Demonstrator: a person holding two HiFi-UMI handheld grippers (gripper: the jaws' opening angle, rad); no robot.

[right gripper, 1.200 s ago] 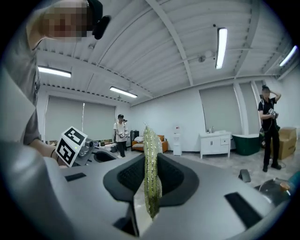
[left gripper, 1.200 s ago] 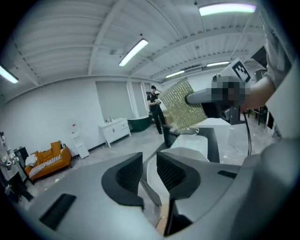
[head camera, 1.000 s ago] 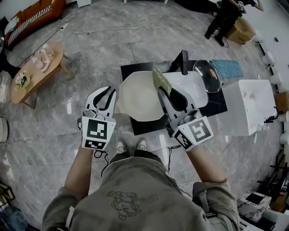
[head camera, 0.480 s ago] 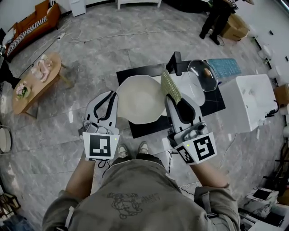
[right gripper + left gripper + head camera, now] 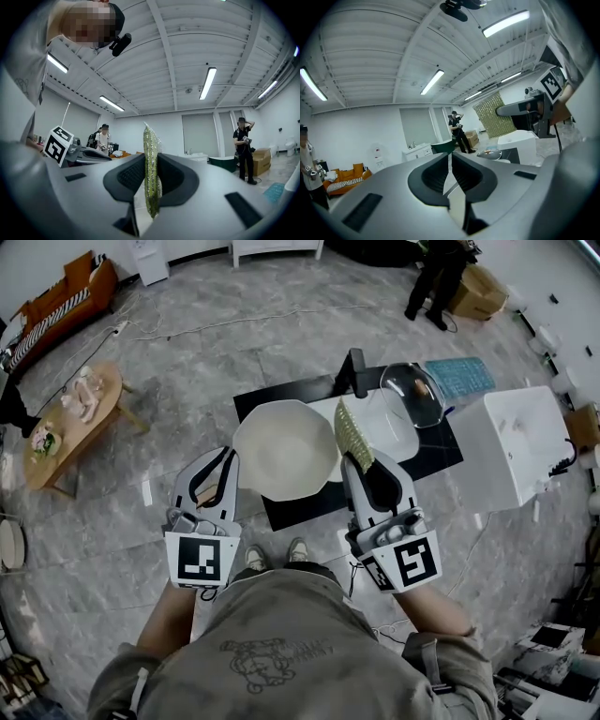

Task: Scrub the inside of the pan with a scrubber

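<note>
A white pan (image 5: 286,448) sits on a black table (image 5: 441,454) in the head view. My right gripper (image 5: 352,457) is raised at the pan's right rim, shut on a glittery green-gold scrubber (image 5: 353,430) that stands on edge above its jaws. In the right gripper view the scrubber (image 5: 151,168) is pinched upright between the pads. My left gripper (image 5: 228,454) is held up beside the pan's left rim, and its jaws are shut. In the left gripper view its jaws (image 5: 450,159) meet with nothing seen between them. Both gripper views point up toward the ceiling, so neither shows the pan.
A glass lid (image 5: 412,395) lies on a white board (image 5: 398,432) behind the pan. A white box (image 5: 516,446) stands to the right, a teal mat (image 5: 461,379) behind it. A wooden side table (image 5: 70,418) is at far left. A person (image 5: 433,277) stands beyond.
Both grippers have drawn back toward me and now sit lower in the head view. The scrubber has gone from over the pan to its right rim. The left jaws have closed.
</note>
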